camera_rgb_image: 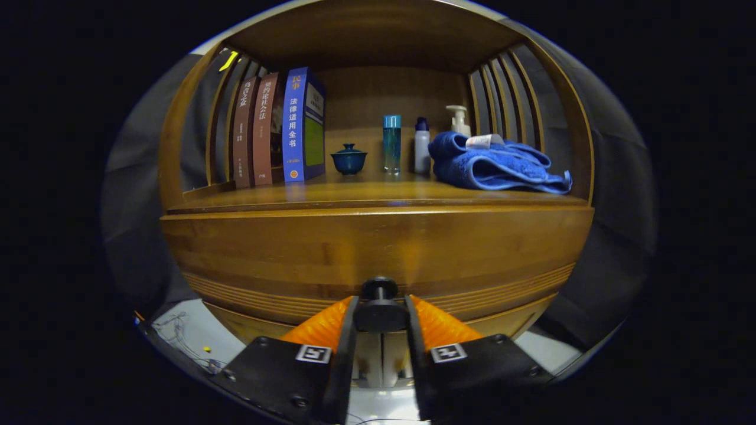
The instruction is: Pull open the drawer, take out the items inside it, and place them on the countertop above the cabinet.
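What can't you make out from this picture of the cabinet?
- Inside of the drawer, gripper view: its closed wooden front hides whatever it holds.
- Knob: the gripper fingers stand at both its sides, covering them, so a firm press is uncertain.
- Pump bottle: the blue towel hides its lower part.
- Small item on the towel: too small to identify.

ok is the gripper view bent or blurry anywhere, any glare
Gripper view: strong fisheye bend, so the drawer front bulges and the side slats curve; glare streaks on the countertop; books and blue towel are fairly sharp; the hand-held gripper, fingers on either side of the knob, is soft and close.
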`<state>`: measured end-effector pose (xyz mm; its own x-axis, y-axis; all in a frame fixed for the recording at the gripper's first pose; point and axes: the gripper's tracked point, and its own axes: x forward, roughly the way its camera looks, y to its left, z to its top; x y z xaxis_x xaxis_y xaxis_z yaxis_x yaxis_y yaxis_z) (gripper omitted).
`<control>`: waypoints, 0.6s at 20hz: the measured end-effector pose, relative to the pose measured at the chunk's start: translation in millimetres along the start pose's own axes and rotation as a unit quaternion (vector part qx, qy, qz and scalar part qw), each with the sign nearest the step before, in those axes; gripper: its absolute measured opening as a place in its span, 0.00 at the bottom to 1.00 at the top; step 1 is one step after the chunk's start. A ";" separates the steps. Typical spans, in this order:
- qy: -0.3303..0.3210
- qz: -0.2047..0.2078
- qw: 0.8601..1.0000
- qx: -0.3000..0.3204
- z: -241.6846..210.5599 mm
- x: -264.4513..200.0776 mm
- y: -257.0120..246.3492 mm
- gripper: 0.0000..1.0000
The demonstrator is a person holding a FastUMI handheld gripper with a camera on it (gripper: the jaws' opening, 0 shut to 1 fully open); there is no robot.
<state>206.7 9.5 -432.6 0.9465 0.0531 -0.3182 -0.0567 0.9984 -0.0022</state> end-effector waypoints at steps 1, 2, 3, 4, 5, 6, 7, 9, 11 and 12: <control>-0.008 -0.003 1.000 -0.004 2.2 -1.4 -0.2 0.38; -0.012 -0.007 1.000 0.001 5.5 -4.8 -2.4 0.34; -0.014 -0.007 1.000 0.005 3.2 -7.2 -0.7 0.30; -0.010 -0.007 1.000 0.015 2.0 -4.2 -1.0 0.30; -0.008 -0.006 1.000 0.021 1.8 -5.5 -0.2 0.30; -0.006 -0.006 1.000 0.021 1.6 -8.5 -0.9 0.29; -0.007 -0.006 1.000 0.016 0.7 -11.9 -1.5 0.29; -0.011 -0.003 1.000 0.013 -2.4 -25.8 -1.6 0.29; -0.014 -0.005 1.000 0.023 -6.8 -44.1 -3.4 0.29; -0.014 -0.006 0.999 0.029 -8.6 -52.7 -4.0 0.29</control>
<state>154.4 2.6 -424.0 0.9559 0.0403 -0.2911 -0.0274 0.9985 0.0483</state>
